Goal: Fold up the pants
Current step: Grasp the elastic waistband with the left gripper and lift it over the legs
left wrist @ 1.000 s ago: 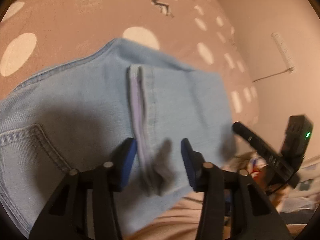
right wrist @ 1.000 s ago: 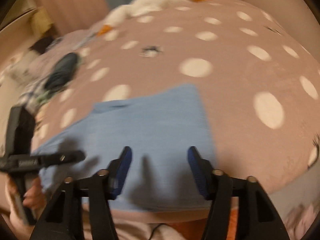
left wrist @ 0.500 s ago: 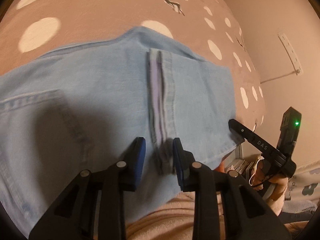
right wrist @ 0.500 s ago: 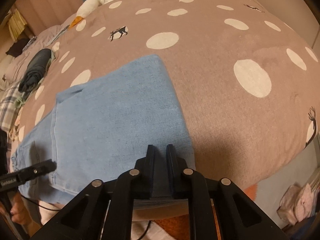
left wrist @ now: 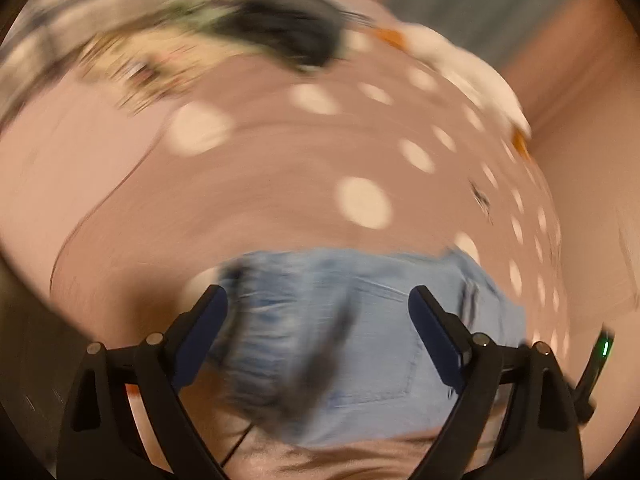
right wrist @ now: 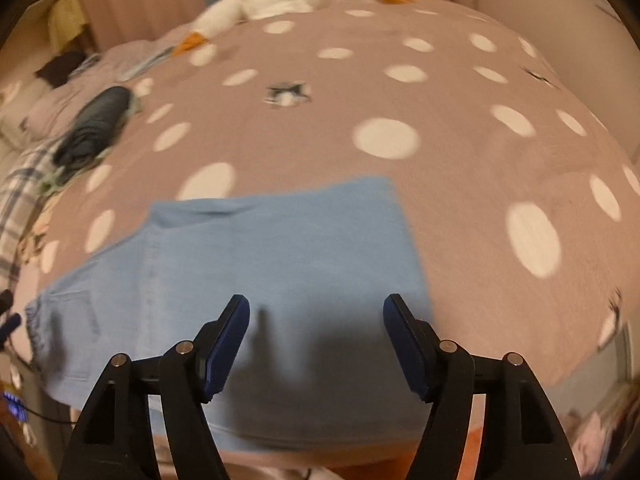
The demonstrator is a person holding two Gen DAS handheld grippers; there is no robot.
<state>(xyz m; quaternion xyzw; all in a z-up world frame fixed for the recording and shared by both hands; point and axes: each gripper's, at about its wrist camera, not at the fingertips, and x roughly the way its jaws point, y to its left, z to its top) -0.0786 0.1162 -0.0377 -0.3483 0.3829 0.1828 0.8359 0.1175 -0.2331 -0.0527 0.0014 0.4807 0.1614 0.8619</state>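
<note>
A: What does the left wrist view give?

B: It is badly smeared. The left gripper (left wrist: pixel 316 312) has its blue-padded jaws standing wide apart; they have just been opening, and nothing is pinched between them. Beyond and below them lie the light blue denim pants (left wrist: pixel 384 320), with a stitched back pocket (left wrist: pixel 384 356) facing up, something the other view shows only faintly at the far left of the cloth. A dark, blurred strip crosses the denim near the middle; I cannot tell what it is.

A: And the right wrist view?

B: Sharper. The right gripper (right wrist: pixel 316 332) also has its jaws apart, just opened, with no cloth caught in them; only their shadow falls on the fabric. Here the pants (right wrist: pixel 256 272) show as a flat folded rectangle lying on the mauve bedspread with cream polka dots (right wrist: pixel 460 184), at its near edge.

A: What else is around?

B: A white plush goose with an orange beak (right wrist: pixel 280 4) lies at the far side of the bed. A dark rolled garment (right wrist: pixel 94 126) sits to the left, on plaid fabric (right wrist: pixel 16 200). None of these touches the pants. In the left view, the same dark garment (left wrist: pixel 288 36) is a streak at the top.
</note>
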